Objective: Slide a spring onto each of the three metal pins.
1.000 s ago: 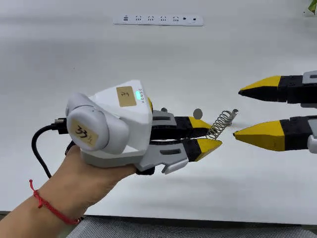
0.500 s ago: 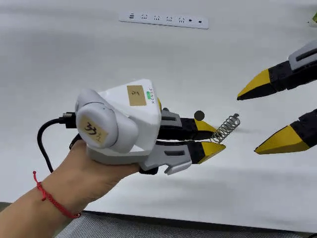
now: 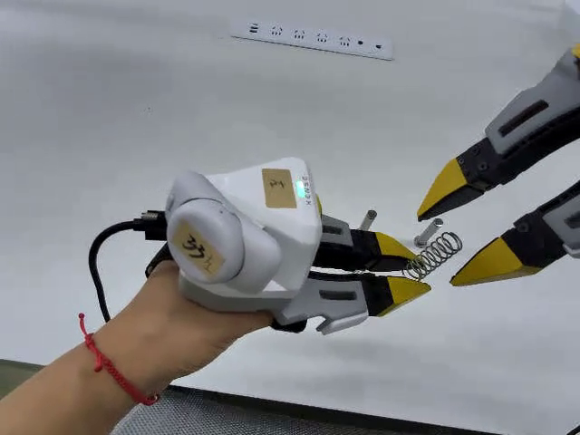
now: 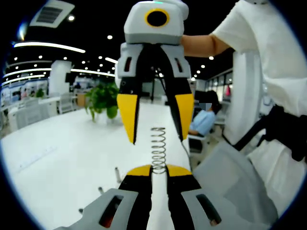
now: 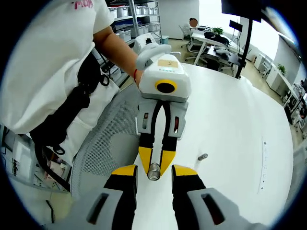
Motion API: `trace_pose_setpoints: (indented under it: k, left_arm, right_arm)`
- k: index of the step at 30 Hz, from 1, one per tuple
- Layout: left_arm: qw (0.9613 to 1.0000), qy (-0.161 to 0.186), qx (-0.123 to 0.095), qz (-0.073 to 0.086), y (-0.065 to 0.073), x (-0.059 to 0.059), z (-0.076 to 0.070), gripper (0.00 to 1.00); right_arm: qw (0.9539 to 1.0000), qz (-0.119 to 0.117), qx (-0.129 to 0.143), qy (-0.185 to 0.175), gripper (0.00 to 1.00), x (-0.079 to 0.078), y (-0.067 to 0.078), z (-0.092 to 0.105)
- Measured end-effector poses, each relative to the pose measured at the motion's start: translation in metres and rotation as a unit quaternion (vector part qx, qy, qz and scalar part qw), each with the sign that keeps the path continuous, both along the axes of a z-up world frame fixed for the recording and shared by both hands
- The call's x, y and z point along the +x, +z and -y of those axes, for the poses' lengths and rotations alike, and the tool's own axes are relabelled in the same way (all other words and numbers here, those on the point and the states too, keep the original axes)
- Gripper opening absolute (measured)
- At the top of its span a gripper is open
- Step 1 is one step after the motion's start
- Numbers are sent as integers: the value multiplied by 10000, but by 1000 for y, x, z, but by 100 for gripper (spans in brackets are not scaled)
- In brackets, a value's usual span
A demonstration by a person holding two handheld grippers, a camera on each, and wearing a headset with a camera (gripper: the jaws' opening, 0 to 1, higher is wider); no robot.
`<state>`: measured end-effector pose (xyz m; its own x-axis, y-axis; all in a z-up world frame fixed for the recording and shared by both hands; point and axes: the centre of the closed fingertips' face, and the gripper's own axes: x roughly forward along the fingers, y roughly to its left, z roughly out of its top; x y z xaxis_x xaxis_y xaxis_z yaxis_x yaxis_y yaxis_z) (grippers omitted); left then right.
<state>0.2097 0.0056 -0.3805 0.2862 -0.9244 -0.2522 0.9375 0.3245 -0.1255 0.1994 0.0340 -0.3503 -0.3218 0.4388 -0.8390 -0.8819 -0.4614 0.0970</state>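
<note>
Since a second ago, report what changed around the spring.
The right gripper has tilted from level to slanting down from the upper right, jaws open either side of the free end of the spring. The left gripper stays shut on the spring. Nothing taken or let go.

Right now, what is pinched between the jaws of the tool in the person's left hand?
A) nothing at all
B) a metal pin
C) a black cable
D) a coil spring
D: the jaws of the left gripper are shut on one end of a coil spring, and the rest of the spring sticks out past the yellow tips.
</note>
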Motion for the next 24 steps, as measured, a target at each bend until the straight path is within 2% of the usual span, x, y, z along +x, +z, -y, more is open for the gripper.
trace_pose_setpoints:
  k: [6, 17, 24]
  left_arm:
    - [10000, -4, -27, -18, 0, 0, 1, 10]
    - [10000, 17, -43, -35, -1, -1, 2, 10]
    - [10000, 14, -48, -39, -2, -1, 2, 10]
  right_arm:
    - [9986, 286, -286, 335, 22, -1, -9, 3]
    - [9935, 604, -540, 805, 15, 0, -15, 6]
    - [9922, 629, -617, 880, 13, 1, -16, 9]
